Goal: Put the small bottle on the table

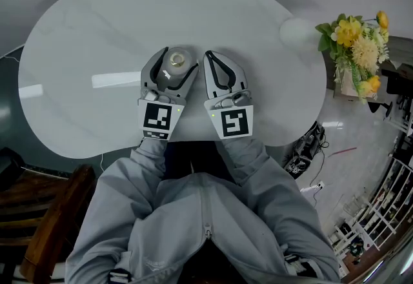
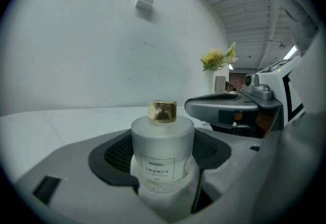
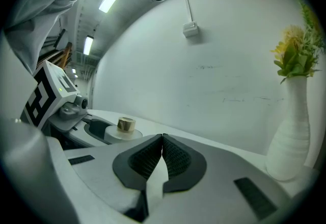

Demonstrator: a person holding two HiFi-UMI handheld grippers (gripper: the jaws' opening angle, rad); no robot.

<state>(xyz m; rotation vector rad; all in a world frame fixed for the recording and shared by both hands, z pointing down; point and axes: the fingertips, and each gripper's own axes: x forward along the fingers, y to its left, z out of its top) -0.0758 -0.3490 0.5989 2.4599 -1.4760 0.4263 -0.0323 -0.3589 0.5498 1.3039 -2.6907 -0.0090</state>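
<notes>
The left gripper [image 1: 173, 64] clamps the small bottle [image 2: 163, 151] upright near the front edge of the tabletop [image 1: 97, 31]; the right gripper [image 3: 162, 139] is closed, empty. If released tilted, the bottle may topple off that edge

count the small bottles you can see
1: the small frosted gold-capped bottle, held between the left gripper's jaws over the white table. No other bottle shows.
</notes>
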